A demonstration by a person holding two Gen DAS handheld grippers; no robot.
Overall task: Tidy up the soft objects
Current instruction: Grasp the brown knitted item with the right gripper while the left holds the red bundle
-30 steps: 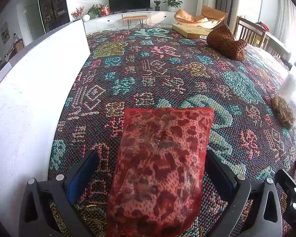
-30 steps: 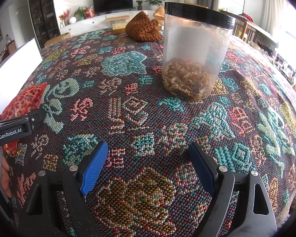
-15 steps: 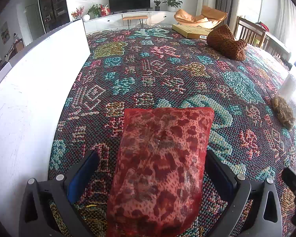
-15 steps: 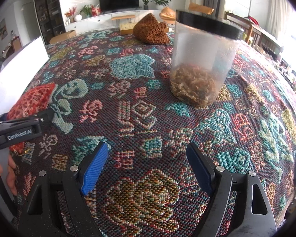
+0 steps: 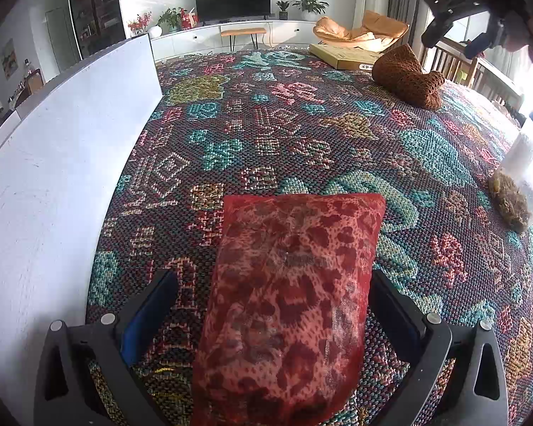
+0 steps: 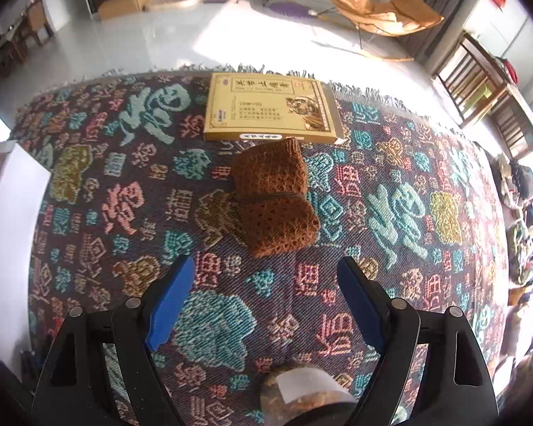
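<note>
A red leopard-print soft bag [image 5: 287, 301] lies on the patterned cloth between the spread fingers of my left gripper [image 5: 273, 305], which is open and not clamped on it. A brown knitted soft bundle [image 6: 275, 197] lies on the cloth ahead of my right gripper [image 6: 266, 291], which is open, empty and raised high, looking down. The same bundle shows far right in the left wrist view [image 5: 407, 78], with the right gripper [image 5: 462, 17] held in the air above it.
A yellow flat box [image 6: 270, 112] lies just beyond the brown bundle at the table's far edge. A clear jar with brown contents [image 5: 518, 184] stands at the right, below my right gripper [image 6: 305, 394]. A white board [image 5: 53, 163] runs along the left.
My right gripper has risen high and moved forward past the jar, now looking down on the brown bundle. The left gripper and red bag have not moved.
</note>
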